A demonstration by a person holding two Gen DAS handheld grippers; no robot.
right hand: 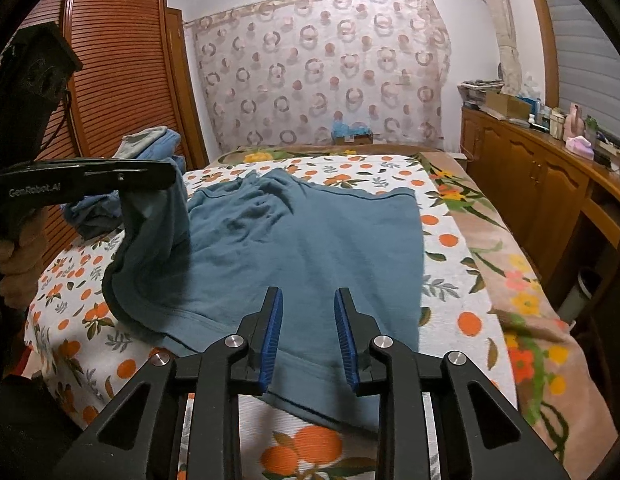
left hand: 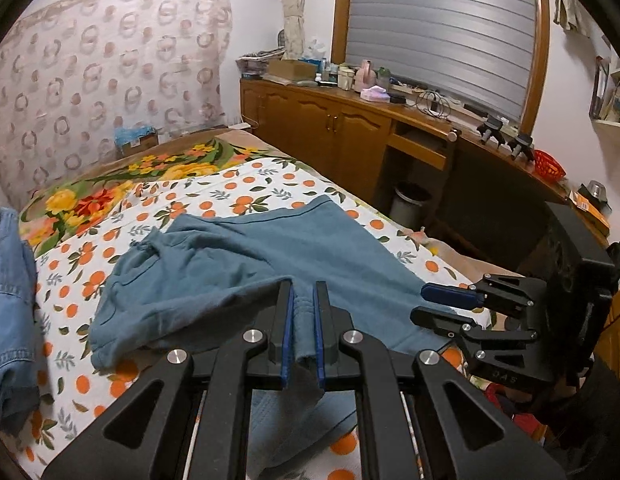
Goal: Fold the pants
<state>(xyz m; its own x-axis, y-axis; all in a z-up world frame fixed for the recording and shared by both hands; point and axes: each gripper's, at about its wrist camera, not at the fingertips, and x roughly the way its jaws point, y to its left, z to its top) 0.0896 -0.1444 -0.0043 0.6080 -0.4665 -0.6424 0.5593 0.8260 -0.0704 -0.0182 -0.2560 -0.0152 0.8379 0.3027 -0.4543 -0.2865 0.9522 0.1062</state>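
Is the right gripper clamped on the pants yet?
No: in the right wrist view the right gripper stands open over the blue pants, its blue pads apart and nothing pinched between them.

Black linkage arms are showing silver screws and blue ribbed pads [right hand: 270,340]; white "GenRobot.AI" lettering at left

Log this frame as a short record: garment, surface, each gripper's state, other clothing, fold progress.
garment: blue pants, rumpled, partly spread
surface: orange-print sheet on the bed
left gripper: shut on a pants edge, lifting it off the sheet
right gripper: open, fingers above the near pants hem, gripping nothing
other clothing: denim garment at the sheet's left edge
fold progress: no finished fold visible
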